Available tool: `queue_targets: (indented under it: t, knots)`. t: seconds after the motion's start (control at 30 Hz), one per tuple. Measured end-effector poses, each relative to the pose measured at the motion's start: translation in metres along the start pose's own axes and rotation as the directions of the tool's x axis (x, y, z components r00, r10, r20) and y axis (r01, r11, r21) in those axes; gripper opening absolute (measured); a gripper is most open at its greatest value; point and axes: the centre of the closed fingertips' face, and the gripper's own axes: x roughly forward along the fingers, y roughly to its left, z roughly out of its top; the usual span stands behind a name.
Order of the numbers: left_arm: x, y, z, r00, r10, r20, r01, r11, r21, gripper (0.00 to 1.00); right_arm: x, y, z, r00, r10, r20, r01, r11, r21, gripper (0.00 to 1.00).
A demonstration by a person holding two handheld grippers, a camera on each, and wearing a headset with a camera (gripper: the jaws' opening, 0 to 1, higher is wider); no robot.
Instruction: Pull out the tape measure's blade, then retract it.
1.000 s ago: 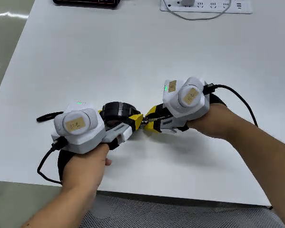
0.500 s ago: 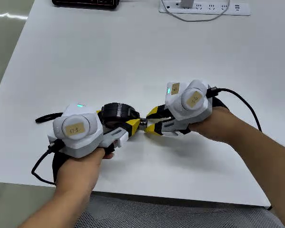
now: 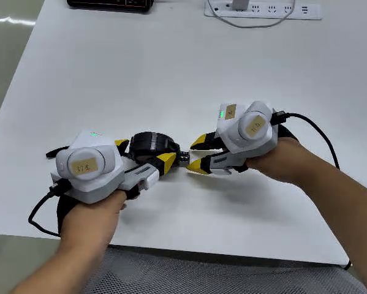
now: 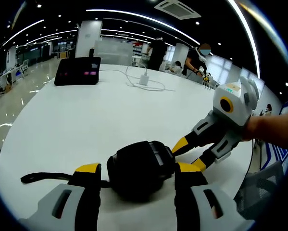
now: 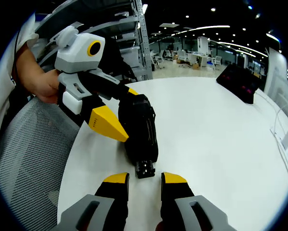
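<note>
A black tape measure (image 3: 151, 142) lies on the white table (image 3: 171, 67), and my left gripper (image 3: 143, 153) is shut on its case from the near left. In the left gripper view the case (image 4: 141, 166) sits between the yellow-tipped jaws of the left gripper (image 4: 139, 174). The blade's end hook (image 3: 184, 158) pokes out to the right, with no blade drawn out. My right gripper (image 3: 196, 154) faces it from the right, open, its tips just short of the hook. In the right gripper view the hook (image 5: 144, 168) lies just ahead of the right gripper (image 5: 145, 181).
The tape's black wrist strap (image 3: 56, 150) trails left on the table. A white power strip (image 3: 263, 8) with a cable and a dark flat device (image 3: 109, 3) lie at the far edge. A mesh chair (image 3: 201, 275) sits below the table's near edge.
The left gripper's body has swung left and lower while the right gripper has backed slightly to the right. The tape's case and hook have stayed in place.
</note>
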Motion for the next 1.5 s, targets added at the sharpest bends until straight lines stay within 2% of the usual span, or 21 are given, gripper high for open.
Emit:
queue_targets:
  t: [0.33, 0.6, 0.9, 1.13, 1.5]
  knots:
    - [-0.012, -0.002, 0.004, 0.9997, -0.025, -0.006, 0.026, 0.997, 0.069, 0.58, -0.011, 0.003, -0.004, 0.9998, -0.021, 0.002, 0.021, 1.000, 0.018, 0.26]
    - [-0.015, -0.002, 0.005, 0.9985, -0.053, -0.010, 0.054, 0.994, 0.090, 0.60, -0.021, 0.008, -0.007, 0.9992, -0.035, 0.019, 0.034, 0.998, 0.047, 0.29]
    - [-0.018, -0.007, 0.006, 0.9954, -0.094, -0.021, 0.096, 0.985, 0.141, 0.65, -0.028, 0.009, -0.009, 0.9986, -0.047, 0.023, 0.046, 0.997, 0.057, 0.30]
    - [-0.021, -0.004, 0.005, 0.9952, -0.093, -0.031, 0.097, 0.982, 0.163, 0.68, -0.033, 0.009, -0.008, 0.9979, -0.057, 0.031, 0.055, 0.996, 0.066, 0.31]
    - [-0.031, 0.001, -0.002, 0.9919, -0.103, -0.075, 0.117, 0.967, 0.228, 0.77, -0.063, 0.015, -0.005, 0.9922, -0.104, 0.069, 0.097, 0.991, 0.090, 0.42]
